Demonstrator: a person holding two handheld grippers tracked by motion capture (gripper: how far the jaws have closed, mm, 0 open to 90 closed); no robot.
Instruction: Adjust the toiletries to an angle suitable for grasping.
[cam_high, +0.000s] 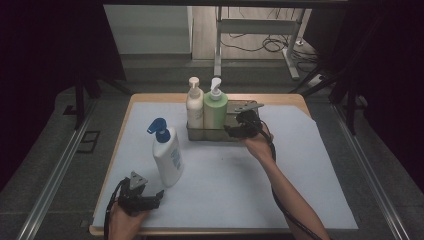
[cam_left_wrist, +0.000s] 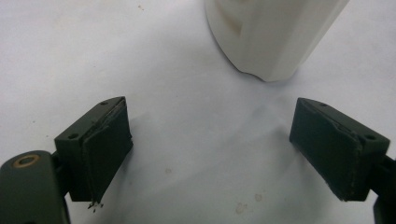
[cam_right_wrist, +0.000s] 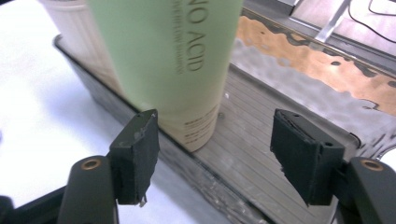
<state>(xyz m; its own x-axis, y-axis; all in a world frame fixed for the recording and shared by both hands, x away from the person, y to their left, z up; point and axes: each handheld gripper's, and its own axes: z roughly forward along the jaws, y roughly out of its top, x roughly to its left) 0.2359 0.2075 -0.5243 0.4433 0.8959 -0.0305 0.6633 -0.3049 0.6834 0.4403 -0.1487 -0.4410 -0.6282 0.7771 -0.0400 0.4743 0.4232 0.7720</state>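
A white bottle with a blue pump (cam_high: 167, 155) stands on the white sheet at the front left. Its base (cam_left_wrist: 271, 32) shows just beyond my left gripper (cam_left_wrist: 224, 149), which rests low near the table's front edge (cam_high: 156, 196), open and holding nothing. A cream pump bottle (cam_high: 194, 105) and a green pump bottle (cam_high: 215, 107) stand upright in a dark clear tray (cam_high: 207, 135) at the back. My right gripper (cam_high: 232, 131) is at the tray's right part, right of the green bottle. Up close, the green bottle (cam_right_wrist: 173, 60) stands just ahead of the open right gripper (cam_right_wrist: 219, 158), whose pads do not touch it.
The tray's ribbed floor (cam_right_wrist: 261, 154) to the right of the green bottle is bare. A white sheet (cam_high: 225, 175) covers most of the wooden table (cam_high: 295, 99). Metal rails run along both sides of the table, and desk legs and cables lie on the floor beyond.
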